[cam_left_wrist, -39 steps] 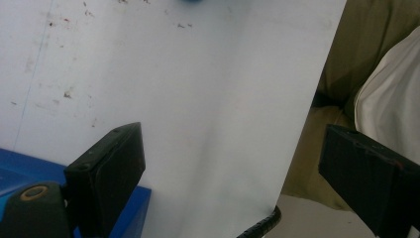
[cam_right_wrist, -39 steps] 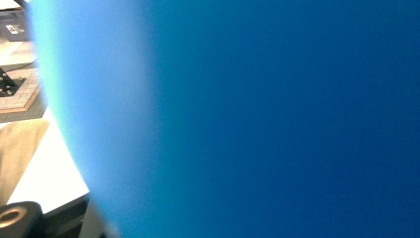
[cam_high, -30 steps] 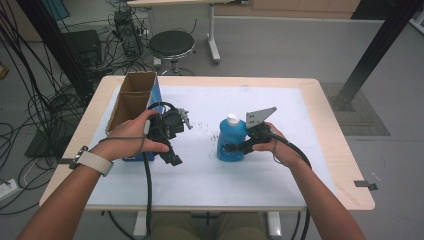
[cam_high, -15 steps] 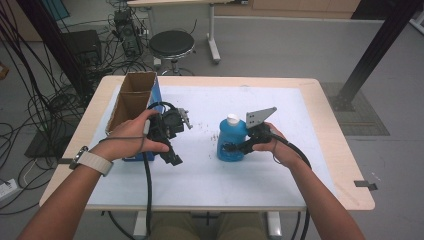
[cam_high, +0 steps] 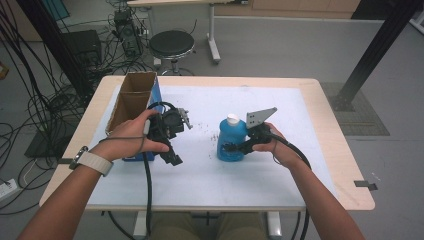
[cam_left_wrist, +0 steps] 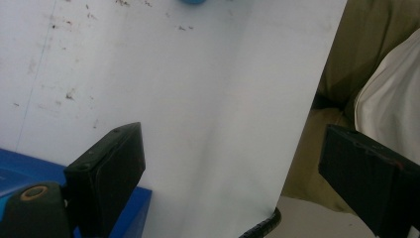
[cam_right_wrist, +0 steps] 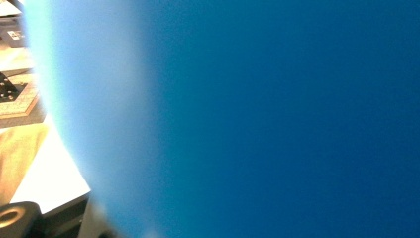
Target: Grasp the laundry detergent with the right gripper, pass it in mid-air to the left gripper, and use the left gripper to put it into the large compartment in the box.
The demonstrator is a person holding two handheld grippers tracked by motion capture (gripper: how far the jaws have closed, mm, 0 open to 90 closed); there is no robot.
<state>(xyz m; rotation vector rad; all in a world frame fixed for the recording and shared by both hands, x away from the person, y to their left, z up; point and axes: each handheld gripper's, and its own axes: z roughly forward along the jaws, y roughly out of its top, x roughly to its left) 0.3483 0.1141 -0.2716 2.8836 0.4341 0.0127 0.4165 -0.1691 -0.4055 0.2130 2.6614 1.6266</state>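
A blue bottle (cam_high: 231,134) with a white cap stands upright on the white sheet in the middle of the table. My right gripper (cam_high: 231,148) is shut on its lower body from the right. In the right gripper view the bottle's blue wall (cam_right_wrist: 272,119) sits blurred right in front of the camera. My left gripper (cam_high: 177,141) hovers left of the bottle, beside an open cardboard box (cam_high: 131,100) with a blue side. Its jaws stand wide apart with nothing between them (cam_left_wrist: 233,188), over bare white sheet near the front edge. The box's blue corner (cam_left_wrist: 20,166) lies by its left jaw.
The white sheet (cam_high: 280,105) covers a wooden table. Small dark specks (cam_high: 205,127) lie between the grippers. Behind the table are a black stool (cam_high: 171,45) and tangled cables on the floor at left. A black post (cam_high: 372,55) slants at the right.
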